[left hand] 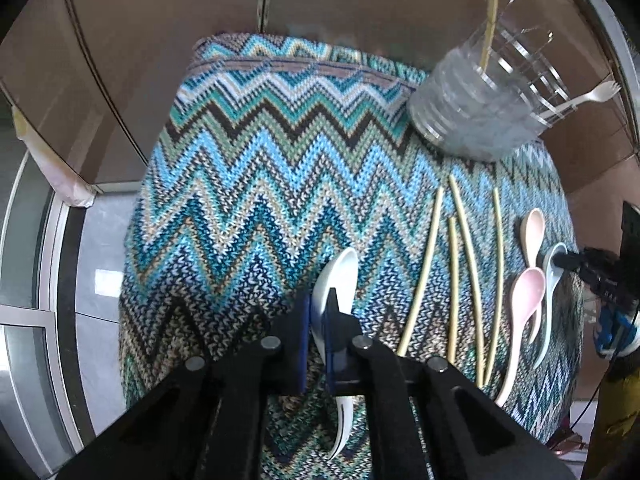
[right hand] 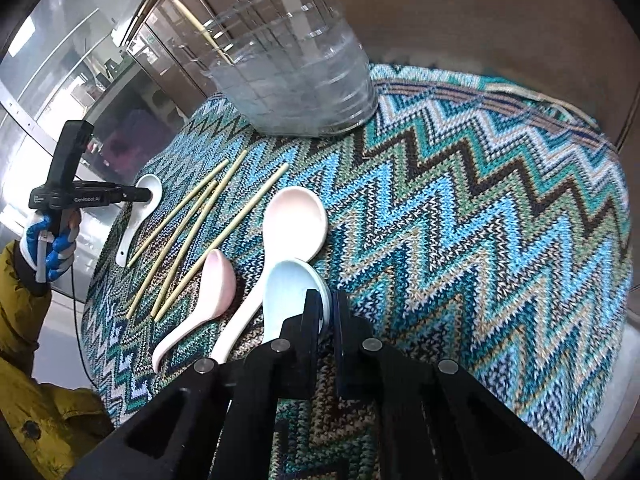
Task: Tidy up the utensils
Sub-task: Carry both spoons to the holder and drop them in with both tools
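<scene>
Left gripper (left hand: pixel 319 320) clamped on white spoon (left hand: pixel 340 276); right gripper (right hand: pixel 328 312) pinching pale-blue spoon (right hand: pixel 288 292) rim. Lift level, clear 4 chopsticks (left hand: pixel 460 272), drop handle-first into clear organizer (right hand: pixel 296 76).

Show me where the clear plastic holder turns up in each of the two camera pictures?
Left wrist view: the clear plastic holder is upper right, at the cloth's far edge, with a chopstick standing in it.
Right wrist view: the holder is top centre, large, on the cloth.
Shared landmark: the loose chopsticks lying on the zigzag cloth, nearer the camera than the holder.
</scene>
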{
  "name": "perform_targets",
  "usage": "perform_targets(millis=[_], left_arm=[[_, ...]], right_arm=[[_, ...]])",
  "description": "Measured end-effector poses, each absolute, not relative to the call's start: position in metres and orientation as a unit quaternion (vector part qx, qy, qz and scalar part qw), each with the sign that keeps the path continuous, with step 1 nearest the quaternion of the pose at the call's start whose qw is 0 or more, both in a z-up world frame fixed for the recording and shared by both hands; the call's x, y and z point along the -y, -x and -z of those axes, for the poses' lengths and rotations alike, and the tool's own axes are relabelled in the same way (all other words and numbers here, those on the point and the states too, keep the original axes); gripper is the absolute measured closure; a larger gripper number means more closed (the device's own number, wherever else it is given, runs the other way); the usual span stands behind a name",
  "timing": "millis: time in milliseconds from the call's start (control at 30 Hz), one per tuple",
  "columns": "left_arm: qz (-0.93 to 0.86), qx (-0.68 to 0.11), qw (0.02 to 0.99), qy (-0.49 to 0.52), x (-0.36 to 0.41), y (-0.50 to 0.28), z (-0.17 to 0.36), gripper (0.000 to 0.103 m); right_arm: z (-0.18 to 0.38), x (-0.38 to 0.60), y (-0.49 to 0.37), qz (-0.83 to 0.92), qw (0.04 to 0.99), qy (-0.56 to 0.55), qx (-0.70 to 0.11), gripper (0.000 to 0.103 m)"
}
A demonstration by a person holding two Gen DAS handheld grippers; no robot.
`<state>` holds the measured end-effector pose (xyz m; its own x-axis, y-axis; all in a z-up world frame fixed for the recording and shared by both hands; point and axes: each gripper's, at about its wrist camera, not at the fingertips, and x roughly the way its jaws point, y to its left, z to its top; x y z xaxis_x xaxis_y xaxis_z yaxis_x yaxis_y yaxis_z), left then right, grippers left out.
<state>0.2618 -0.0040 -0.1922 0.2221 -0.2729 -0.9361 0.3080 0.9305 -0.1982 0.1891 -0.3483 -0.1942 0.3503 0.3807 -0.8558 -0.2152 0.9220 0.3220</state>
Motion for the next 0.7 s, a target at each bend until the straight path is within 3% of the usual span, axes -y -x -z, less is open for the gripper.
perform_targets(millis=[300, 700], left_arm=[[0.171, -0.523, 0.835, 0.031, -0.015, -0.236, 0.136, 0.097], [0.212, -0.393, 0.889, 0.100, 0.009, -0.216, 0.035, 0.097]], right_arm=[[0.156, 0.342, -0.142, -0.132, 0.866, -0.051, -0.480, 0.097], [0.051, 0.324, -0.109, -0.079, 0.938, -0.012, -0.337, 0.097]])
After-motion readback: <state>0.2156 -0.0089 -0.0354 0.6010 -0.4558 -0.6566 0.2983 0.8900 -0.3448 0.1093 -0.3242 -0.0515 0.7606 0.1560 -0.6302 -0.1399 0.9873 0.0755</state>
